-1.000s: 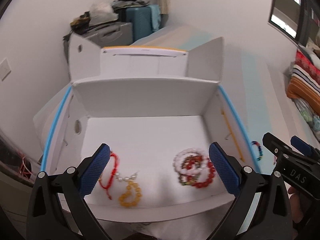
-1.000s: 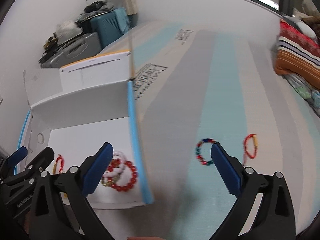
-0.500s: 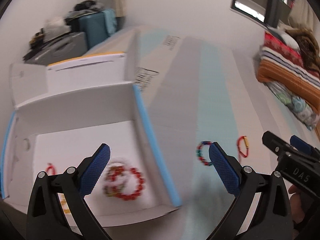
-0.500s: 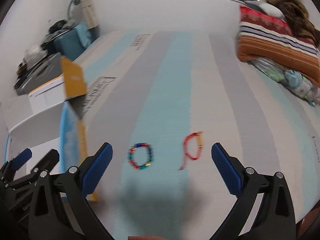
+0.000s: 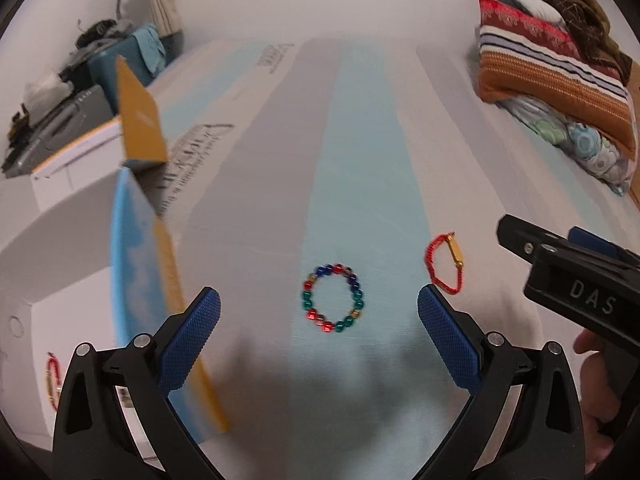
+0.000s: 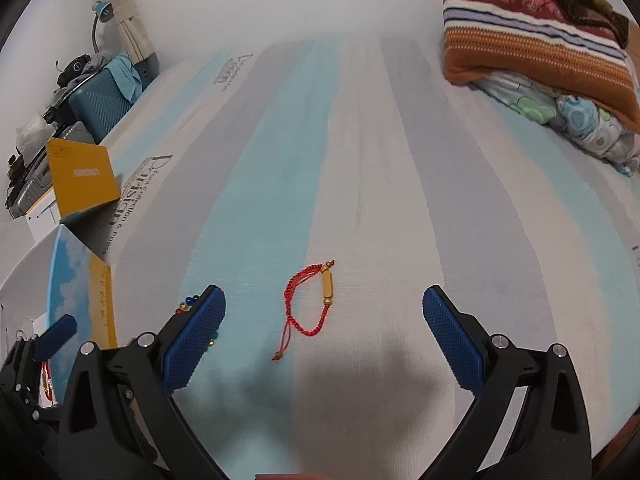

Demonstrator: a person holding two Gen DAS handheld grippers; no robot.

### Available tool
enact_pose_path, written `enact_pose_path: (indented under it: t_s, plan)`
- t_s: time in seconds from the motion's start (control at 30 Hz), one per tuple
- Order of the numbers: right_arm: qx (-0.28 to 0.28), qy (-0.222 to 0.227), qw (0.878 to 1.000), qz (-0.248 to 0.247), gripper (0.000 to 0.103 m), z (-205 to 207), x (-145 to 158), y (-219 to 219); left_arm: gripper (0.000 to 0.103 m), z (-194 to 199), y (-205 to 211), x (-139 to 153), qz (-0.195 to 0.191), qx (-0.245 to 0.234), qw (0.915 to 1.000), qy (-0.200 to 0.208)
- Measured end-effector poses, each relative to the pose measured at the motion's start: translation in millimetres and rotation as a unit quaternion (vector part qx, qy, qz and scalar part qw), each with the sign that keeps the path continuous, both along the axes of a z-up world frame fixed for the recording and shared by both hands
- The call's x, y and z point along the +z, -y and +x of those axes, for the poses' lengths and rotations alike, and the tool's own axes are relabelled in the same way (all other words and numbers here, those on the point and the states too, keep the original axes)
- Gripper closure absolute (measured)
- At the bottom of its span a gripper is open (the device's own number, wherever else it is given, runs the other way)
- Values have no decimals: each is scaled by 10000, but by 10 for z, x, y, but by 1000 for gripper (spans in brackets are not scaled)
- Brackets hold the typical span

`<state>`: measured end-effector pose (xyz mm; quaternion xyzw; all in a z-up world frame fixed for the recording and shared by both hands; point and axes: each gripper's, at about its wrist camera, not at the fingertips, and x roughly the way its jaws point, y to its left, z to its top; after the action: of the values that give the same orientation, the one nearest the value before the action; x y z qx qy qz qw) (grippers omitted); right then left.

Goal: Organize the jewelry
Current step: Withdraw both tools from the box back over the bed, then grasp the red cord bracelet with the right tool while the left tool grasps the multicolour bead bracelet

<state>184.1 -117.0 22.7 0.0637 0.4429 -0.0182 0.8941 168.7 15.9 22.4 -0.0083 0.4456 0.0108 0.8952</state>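
My left hand-held gripper [image 5: 319,322] is spread wide and empty above the striped mattress [image 5: 360,128], with the multicolored bead bracelet [image 5: 333,298] lying flat on the pale blue stripe between its blue pads [image 5: 188,338], touching neither. My right hand-held gripper [image 6: 324,334] is also spread wide and holds nothing; the red cord bracelet [image 6: 310,306] with its gold tube bead lies on the mattress between that gripper's pads, apart from both. The two bracelets lie near each other, the red cord one to the right of the beaded one, both toward the near edge of the mattress. At the left edge stands the open white box [image 5: 76,248], its blue and yellow side flap [image 5: 140,264] turned toward the bracelets; inside it, at the far left, I can make out only part of another red and gold bracelet [image 5: 52,380]. Folded striped blankets [image 5: 552,68] are piled at the far right corner of the mattress.
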Motion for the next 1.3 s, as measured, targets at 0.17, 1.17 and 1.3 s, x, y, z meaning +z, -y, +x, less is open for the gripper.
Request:
enact_pose_path:
  t_s: [0.17,1.17,1.3]
  plan:
    - [36,-72,9999,74,8,108,-179,18,6,145,39,-234,-42,76,9998,-170]
    - [263,-824,9957,-318,61,541,-1041,-67,17,614,-85,-1002,-126,119,9979,-632]
    - [271,-848,9956,-303,73,535,-1051,-71,35,602,-118,-991,-121,192,9979,-609]
